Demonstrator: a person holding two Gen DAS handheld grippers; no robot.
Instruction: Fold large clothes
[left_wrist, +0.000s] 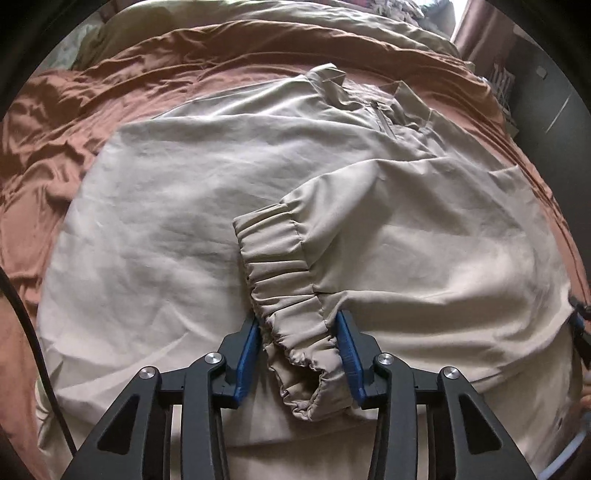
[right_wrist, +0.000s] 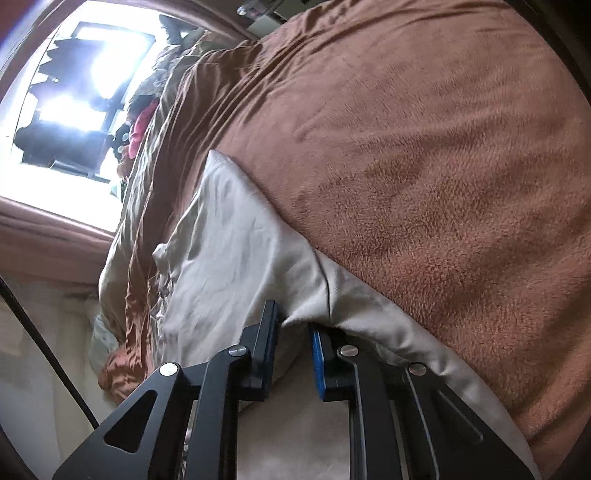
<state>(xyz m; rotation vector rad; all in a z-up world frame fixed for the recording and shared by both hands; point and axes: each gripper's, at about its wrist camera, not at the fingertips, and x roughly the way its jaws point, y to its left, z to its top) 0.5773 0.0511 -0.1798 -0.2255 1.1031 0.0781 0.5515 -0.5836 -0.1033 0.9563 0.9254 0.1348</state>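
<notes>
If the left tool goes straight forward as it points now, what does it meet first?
Most likely the gathered elastic cuff of the beige jacket sleeve, which already lies between the open left tool fingers; depth is unclear.

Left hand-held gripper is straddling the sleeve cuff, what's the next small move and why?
Probably close the left hand-held gripper on the cuff. Its jaws stand open on either side of the elastic cuff, which lies loose across the jacket, so pinching it comes before the sleeve can be moved.
</notes>
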